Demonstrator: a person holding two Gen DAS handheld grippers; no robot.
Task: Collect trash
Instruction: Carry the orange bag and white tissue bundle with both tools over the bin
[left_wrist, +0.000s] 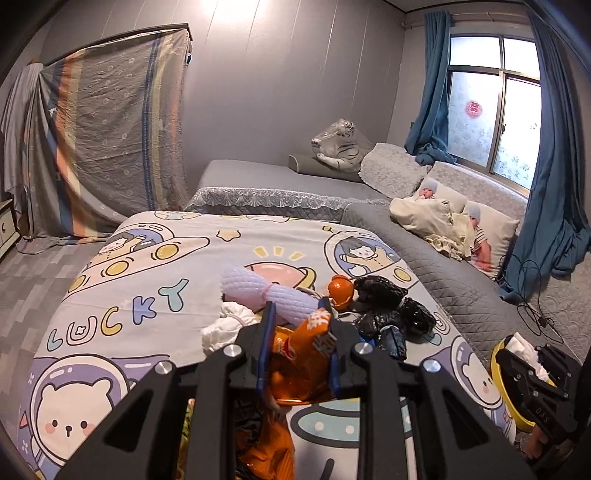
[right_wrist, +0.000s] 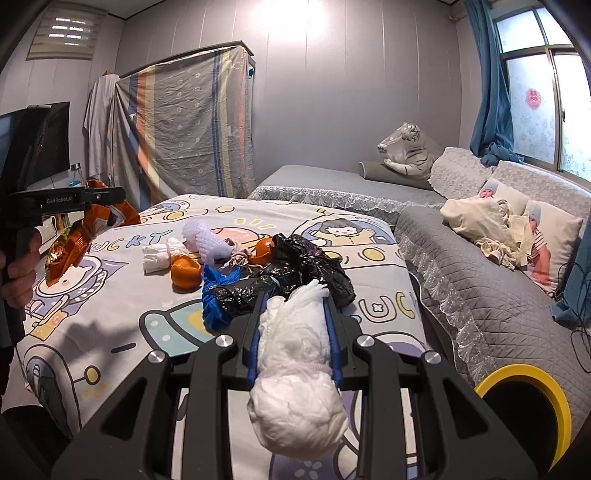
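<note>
Crinkled orange snack wrapper clamped in left claw; wadded white tissue clamped in right claw; both tilted down over bed.

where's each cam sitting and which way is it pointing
Left wrist: on the left hand-held gripper, facing across the bed; it grips an orange snack bag.
Right wrist: on the right hand-held gripper, same direction; it grips a white wad; a hand shows.
Shared: bed, trash pile, yellow-rimmed bin.
</note>
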